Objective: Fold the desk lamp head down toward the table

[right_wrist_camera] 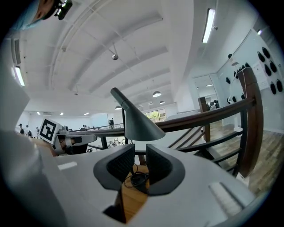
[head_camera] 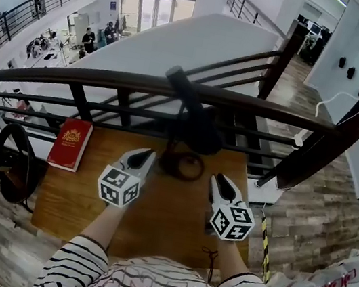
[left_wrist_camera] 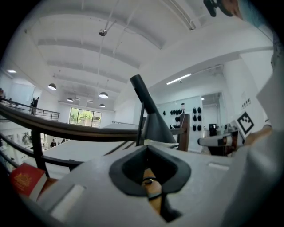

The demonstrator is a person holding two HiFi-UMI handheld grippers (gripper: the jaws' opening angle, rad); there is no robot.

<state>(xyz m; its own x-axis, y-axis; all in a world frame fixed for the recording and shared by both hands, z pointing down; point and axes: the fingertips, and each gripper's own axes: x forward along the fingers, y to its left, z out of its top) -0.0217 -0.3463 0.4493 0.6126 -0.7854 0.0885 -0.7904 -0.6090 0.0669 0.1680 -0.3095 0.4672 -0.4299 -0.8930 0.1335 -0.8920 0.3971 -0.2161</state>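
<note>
A black desk lamp stands at the far edge of the wooden desk [head_camera: 152,220]. Its cone-shaped head [head_camera: 200,129] [left_wrist_camera: 156,127] [right_wrist_camera: 138,125] opens downward, with a slanted tube rising up and left from it. The round base with coiled cable [head_camera: 182,165] [right_wrist_camera: 136,178] lies below. My left gripper [head_camera: 141,159] [left_wrist_camera: 148,153] is shut and empty, just left of the base. To the right of the base my right gripper [head_camera: 222,181] [right_wrist_camera: 140,160] is open, nothing between its pads. Both point level at the lamp and touch nothing.
A red book [head_camera: 71,143] lies at the desk's left edge. A dark railing [head_camera: 175,90] runs right behind the desk and lamp. A black ring-shaped object [head_camera: 14,162] sits left of the desk, a plastic bottle [head_camera: 319,284] at lower right.
</note>
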